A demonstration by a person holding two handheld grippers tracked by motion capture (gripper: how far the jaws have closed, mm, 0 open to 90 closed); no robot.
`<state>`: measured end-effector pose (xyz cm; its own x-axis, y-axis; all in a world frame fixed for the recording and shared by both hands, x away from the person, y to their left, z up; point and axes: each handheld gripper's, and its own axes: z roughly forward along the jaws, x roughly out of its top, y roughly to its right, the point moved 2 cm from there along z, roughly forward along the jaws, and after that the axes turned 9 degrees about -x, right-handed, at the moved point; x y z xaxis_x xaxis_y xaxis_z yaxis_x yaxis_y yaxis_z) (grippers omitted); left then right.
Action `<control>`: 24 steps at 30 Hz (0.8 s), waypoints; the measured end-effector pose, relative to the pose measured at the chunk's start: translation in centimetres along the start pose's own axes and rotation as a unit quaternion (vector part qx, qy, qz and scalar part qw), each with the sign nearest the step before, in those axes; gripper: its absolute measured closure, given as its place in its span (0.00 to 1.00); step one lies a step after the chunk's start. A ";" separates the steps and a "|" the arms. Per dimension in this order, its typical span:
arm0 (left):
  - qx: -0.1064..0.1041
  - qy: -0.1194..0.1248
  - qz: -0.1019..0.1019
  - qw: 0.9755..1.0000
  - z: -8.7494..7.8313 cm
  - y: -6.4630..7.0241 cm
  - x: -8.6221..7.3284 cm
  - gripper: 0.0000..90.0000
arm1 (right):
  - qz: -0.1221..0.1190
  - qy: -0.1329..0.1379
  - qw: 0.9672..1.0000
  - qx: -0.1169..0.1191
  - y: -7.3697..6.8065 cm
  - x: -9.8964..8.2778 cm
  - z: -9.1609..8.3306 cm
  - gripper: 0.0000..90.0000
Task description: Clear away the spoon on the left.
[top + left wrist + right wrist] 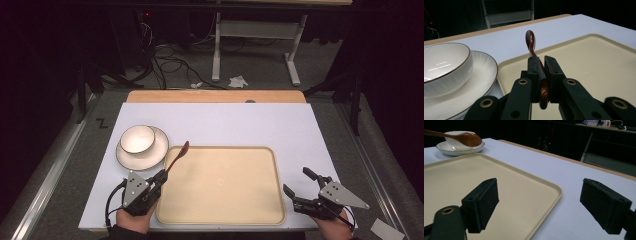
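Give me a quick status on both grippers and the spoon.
Left gripper shut on spoon, held over tray's left edge. Right gripper open, holding nothing, beside tray. Bowl on plate nearby; nothing blocking.

In the left gripper view, the black jaw pads are covering the middle of the glossy brown wooden spoon's point(532, 42) handle. The white gold-rimmed bowl point(444, 65) left of that spoon is running off the frame's edge, as is the white ribbed plate point(482, 75) beneath it. In the right gripper view, the spoon's handle is getting cut off by the left edge.
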<state>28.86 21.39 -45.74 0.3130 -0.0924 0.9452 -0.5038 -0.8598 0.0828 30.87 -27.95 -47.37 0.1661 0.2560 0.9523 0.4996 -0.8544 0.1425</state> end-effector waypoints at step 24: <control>-0.055 -0.041 0.028 0.997 3.6 2.8 -2.9 0.93 | 0.006 0.010 1.000 -0.014 0.2 0.3 -0.2 0.18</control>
<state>29.42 17.40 -49.43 0.3442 -0.1824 0.9210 -0.6062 -0.7922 0.0697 30.81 -28.13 -47.01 0.1549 0.2361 0.9593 0.4733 -0.8701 0.1377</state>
